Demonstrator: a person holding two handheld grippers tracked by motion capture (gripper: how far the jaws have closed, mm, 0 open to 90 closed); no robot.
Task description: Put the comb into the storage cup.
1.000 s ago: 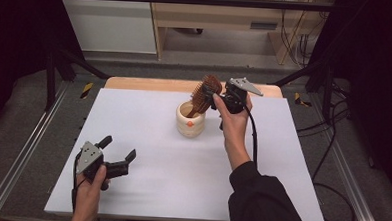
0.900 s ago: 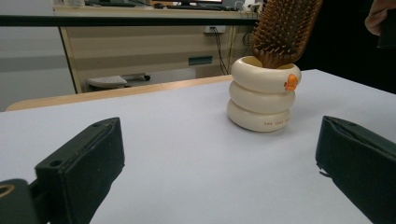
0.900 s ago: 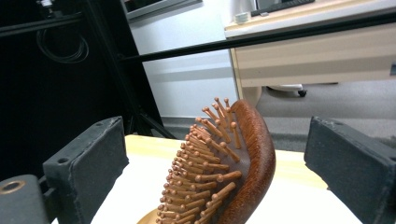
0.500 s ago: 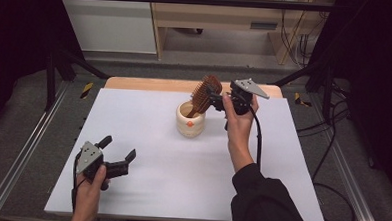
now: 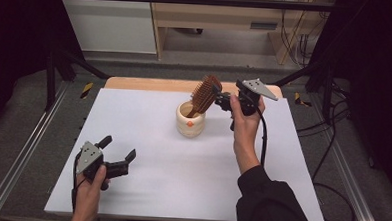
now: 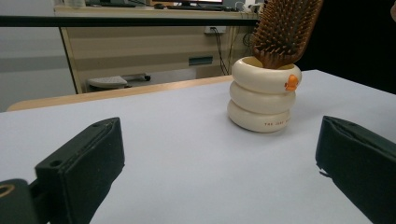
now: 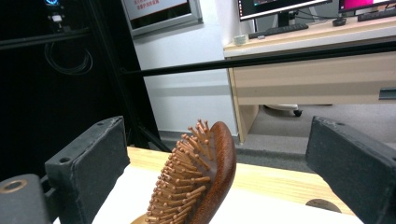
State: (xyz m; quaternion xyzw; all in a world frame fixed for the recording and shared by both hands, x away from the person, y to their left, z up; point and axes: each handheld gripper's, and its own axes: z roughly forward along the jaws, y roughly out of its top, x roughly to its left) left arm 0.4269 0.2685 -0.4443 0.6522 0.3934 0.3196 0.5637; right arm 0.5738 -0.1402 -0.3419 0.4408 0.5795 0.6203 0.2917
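Note:
A cream ringed cup (image 5: 190, 121) with a small orange mark stands at the back middle of the white table (image 5: 180, 190). A wooden paddle hairbrush (image 5: 206, 94) stands in it and leans right, head up. My right gripper (image 5: 220, 99) hovers just right of the brush head. It is open, and in the right gripper view the brush (image 7: 205, 172) sits between the wide jaws, touching neither. My left gripper (image 5: 118, 148) rests open near the front left corner. Its view looks past its empty jaws at the cup (image 6: 261, 100) and the brush (image 6: 285, 28).
A wooden strip (image 5: 155, 84) runs along the table's back edge. Metal rails flank both sides, and cables trail on the floor at the right. Behind the table stands a desk with monitors (image 7: 280, 9).
My right gripper has drawn back a little to the right of the brush head. The brush stays in the cup. The left gripper has not moved.

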